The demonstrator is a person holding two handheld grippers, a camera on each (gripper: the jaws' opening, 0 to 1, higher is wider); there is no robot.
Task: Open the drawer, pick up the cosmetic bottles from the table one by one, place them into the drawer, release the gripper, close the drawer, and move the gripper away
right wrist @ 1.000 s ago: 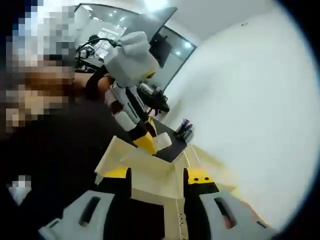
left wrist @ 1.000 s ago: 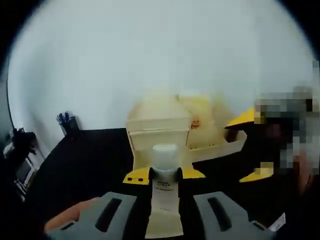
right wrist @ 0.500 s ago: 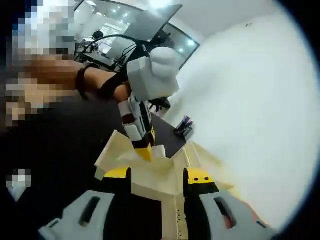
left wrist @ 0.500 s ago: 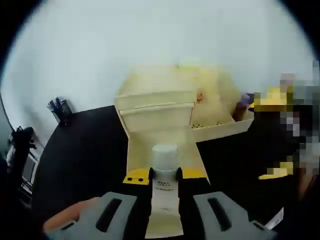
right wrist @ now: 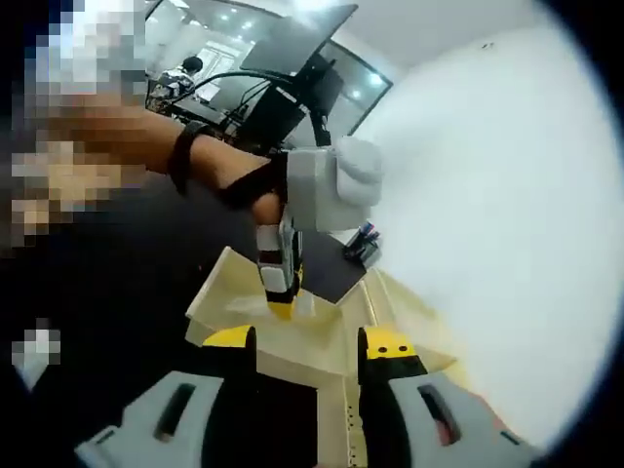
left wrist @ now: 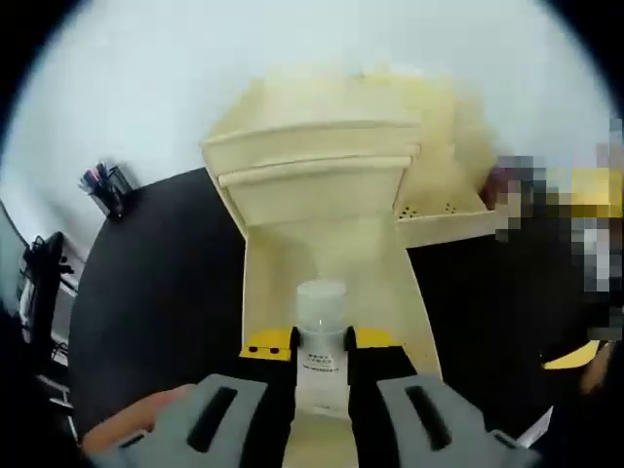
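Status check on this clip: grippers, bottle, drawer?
Left gripper shut on cosmetic bottle, over the open drawer. Right gripper open, empty, near the drawer's edge. Nothing blocking the drop.

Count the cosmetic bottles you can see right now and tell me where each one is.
1. The cosmetic bottle is clamped between the left gripper jaws, held over the open drawer. Others may lie out of view, or inside the drawer behind the bottle.

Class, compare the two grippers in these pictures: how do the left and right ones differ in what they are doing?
The left gripper is shut on a white bottle above the open drawer; the right gripper is open and holds nothing. The left gripper points down into the drawer; the right gripper hangs beside it. Both have yellow jaw tips.
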